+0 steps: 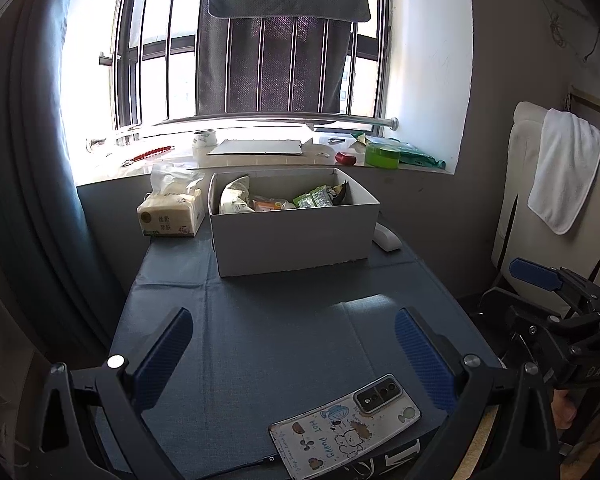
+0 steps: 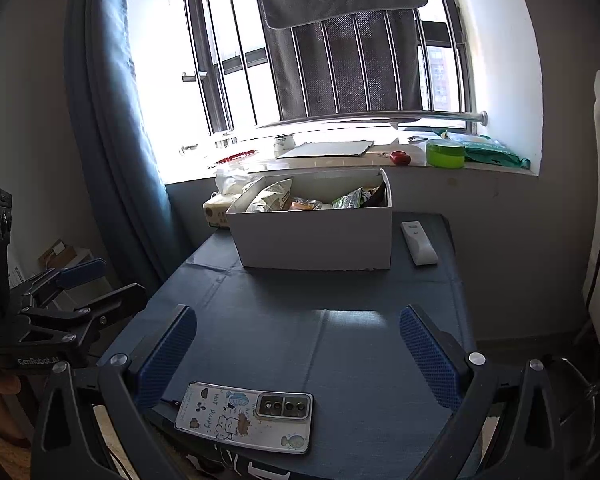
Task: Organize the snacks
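The snacks (image 1: 274,196) sit inside one white cardboard box (image 1: 296,236) at the far end of the bench (image 1: 260,320), well ahead of both tongs and roughly centred between the fingers in each view. At least four packets show above the rim: a pale crinkled bag (image 2: 274,194), an orange-toned pack (image 2: 304,204), a green pack (image 1: 314,198) and a dark wrapper (image 2: 378,194); more may be hidden below. One tissue pack (image 1: 172,214) stands just beyond the box's left side, one white remote (image 2: 418,242) lies just right of it. One phone (image 2: 246,416) in a cartoon case lies face down close in front, between the fingers of the right tongs (image 2: 298,356) and near the right finger of the left tongs (image 1: 294,358). Both tongs are spread wide with nothing in them. The left view catches a white towel (image 1: 566,168) on a chair; the right view shows the remote in full, where the left shows only its end
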